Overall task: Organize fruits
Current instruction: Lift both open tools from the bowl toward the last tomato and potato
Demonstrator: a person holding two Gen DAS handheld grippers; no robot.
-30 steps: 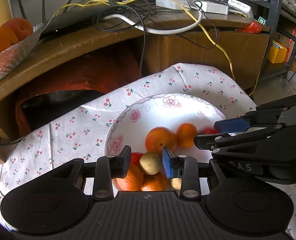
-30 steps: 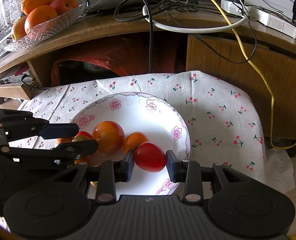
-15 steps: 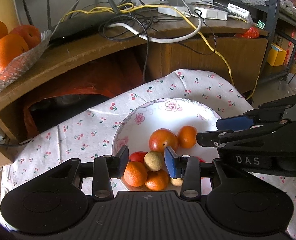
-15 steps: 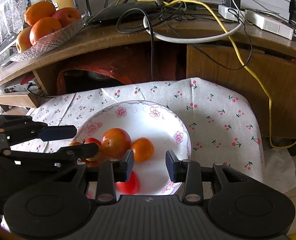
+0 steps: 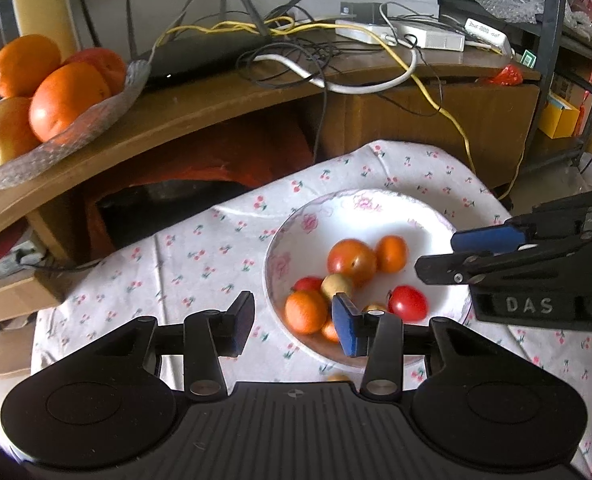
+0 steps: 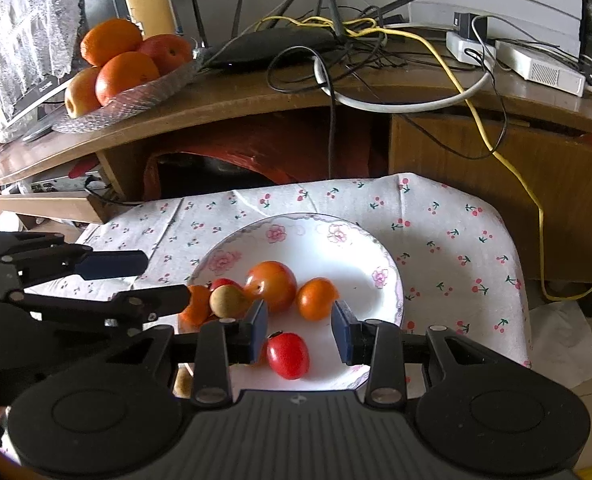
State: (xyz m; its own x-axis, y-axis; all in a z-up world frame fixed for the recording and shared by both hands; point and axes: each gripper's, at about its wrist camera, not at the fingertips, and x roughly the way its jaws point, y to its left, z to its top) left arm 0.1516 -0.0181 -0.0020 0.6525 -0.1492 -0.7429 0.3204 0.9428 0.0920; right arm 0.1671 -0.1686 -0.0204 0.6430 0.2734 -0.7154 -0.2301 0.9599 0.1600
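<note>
Cherry-print cloth is covering the worktop (image 6: 456, 232); fruits are sitting lower centre in the floral plate (image 6: 336, 240). I'm holding both tools released, left tool (image 5: 291, 324) having just been opening, right tool (image 6: 299, 330) empty above the red tomato (image 6: 287, 355). I'd centre before clenching.

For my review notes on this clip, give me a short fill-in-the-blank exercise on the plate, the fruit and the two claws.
1. The red tomato lies on the flowered ____.
2. The right claw holds ____.
3. The tablecloth is printed with small ____.
4. The glass dish of oranges stands on the wooden ____.

Missing words: plate; nothing; cherries; desk
</note>
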